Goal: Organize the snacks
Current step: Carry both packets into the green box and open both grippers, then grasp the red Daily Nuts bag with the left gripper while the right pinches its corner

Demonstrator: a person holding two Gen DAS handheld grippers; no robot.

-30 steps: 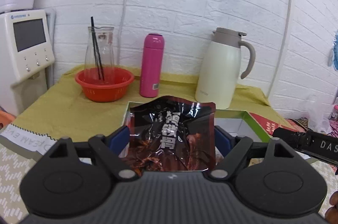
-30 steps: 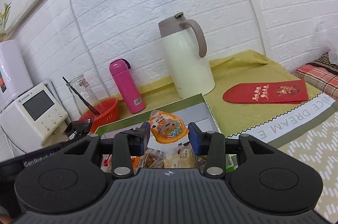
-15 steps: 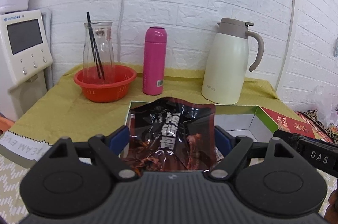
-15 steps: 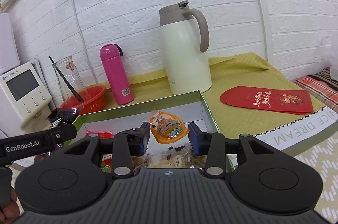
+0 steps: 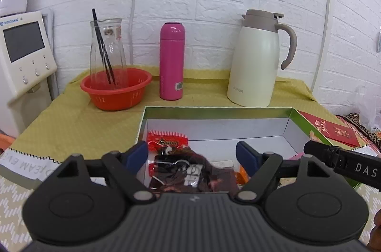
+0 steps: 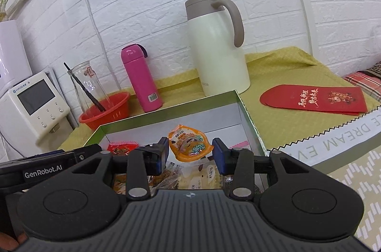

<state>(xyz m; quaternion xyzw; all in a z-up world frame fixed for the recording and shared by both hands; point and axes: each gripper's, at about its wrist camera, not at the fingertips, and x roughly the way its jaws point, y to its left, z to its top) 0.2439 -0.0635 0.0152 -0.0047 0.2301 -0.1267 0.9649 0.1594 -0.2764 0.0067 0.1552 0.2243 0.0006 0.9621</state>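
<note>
The dark brown packet (image 5: 190, 171) is a glossy, crumpled foil pouch with white lettering; it lies low in the green-rimmed box (image 5: 214, 110), slumped on other wrapped snacks beside a red packet (image 5: 166, 140). The left gripper (image 5: 191, 154) stands wide, its blue pads (image 5: 137, 154) clear of the packet on both sides. A second ago the same packet stood upright, pinched between those pads and hiding most of the box; now it has dropped out of the grip and the box floor shows behind it. The log's figures move only a little, and the jaws have just been closing slightly, with nothing pressed between them. The right gripper (image 6: 190, 154) holds an orange packet (image 6: 189, 143), printed with a cartoon face, upright between its pads over the near part of the box, as it did a second ago, though box and table now sit larger in its view. Behind the box stand a pink flask (image 5: 172, 61), a cream jug (image 5: 258, 59) and a red basket (image 5: 116, 90).
</note>
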